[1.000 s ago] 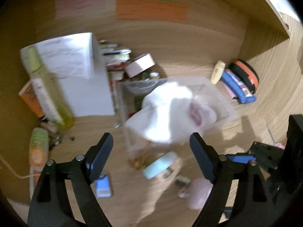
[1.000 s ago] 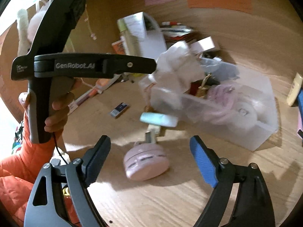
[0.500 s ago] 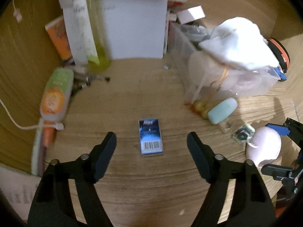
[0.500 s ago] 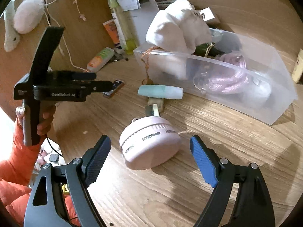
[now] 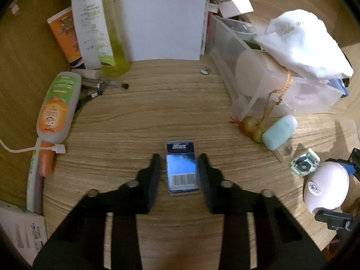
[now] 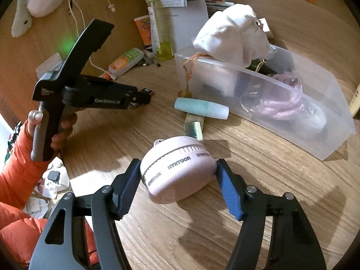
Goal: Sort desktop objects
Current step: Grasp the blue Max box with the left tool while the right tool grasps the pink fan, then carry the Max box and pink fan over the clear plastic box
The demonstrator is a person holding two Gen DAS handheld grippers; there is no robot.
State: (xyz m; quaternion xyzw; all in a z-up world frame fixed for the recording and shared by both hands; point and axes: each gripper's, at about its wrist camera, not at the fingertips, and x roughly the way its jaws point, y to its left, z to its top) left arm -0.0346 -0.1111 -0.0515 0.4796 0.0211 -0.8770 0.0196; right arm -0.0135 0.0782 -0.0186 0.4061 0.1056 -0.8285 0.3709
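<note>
A small blue "Max" box (image 5: 182, 168) lies flat on the wooden desk. My left gripper (image 5: 180, 160) straddles it, jaws narrowed close to its two long sides, a thin gap still showing on the left. In the right wrist view the left gripper (image 6: 144, 95) is low over the desk. A round pink "HYNTOOR" device (image 6: 178, 171) lies on the desk; my right gripper (image 6: 177, 166) has closed its jaws against both sides of it. It also shows in the left wrist view (image 5: 325, 187).
A clear plastic bin (image 6: 292, 103) holds a pink rope and a white cloth bag (image 6: 234, 33). A teal tube (image 6: 201, 111) and a small green box (image 6: 193, 127) lie before it. Bottles (image 5: 58, 103), a white box (image 5: 162, 18) and a cable crowd the left.
My left gripper has dropped over the blue box and its jaws have narrowed around it. My right gripper has moved forward and closed on the pink device.
</note>
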